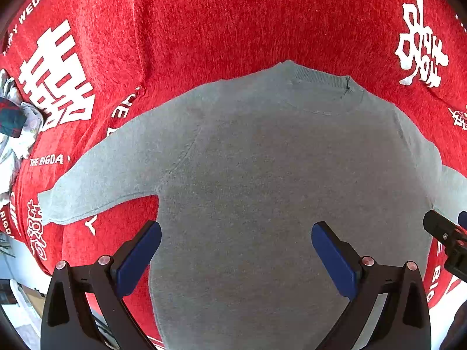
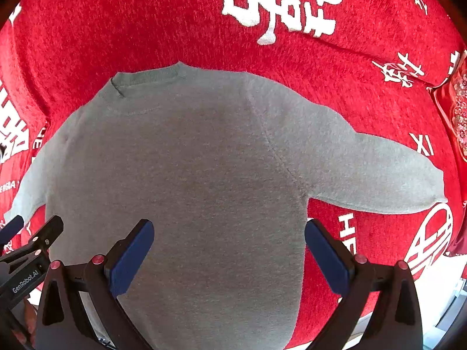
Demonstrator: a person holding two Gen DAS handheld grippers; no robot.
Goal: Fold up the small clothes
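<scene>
A small grey sweater [image 1: 262,175] lies flat on a red cloth, collar [image 1: 321,77] at the far side and both sleeves spread outward. The same sweater [image 2: 189,175] fills the right wrist view, its right sleeve [image 2: 379,175] stretched out to the side. My left gripper [image 1: 236,239] hangs open above the lower left part of the body, nothing between its blue pads. Open as well, my right gripper [image 2: 229,236] is over the lower right part near the armpit. Each gripper shows at the edge of the other's view: the right one [image 1: 449,233], the left one [image 2: 32,233].
The red cloth [image 1: 233,14] with white printed characters and words covers the whole surface. A heap of other clothes [image 1: 14,122] sits at its left edge. A red patterned item [image 2: 458,108] lies at the right edge.
</scene>
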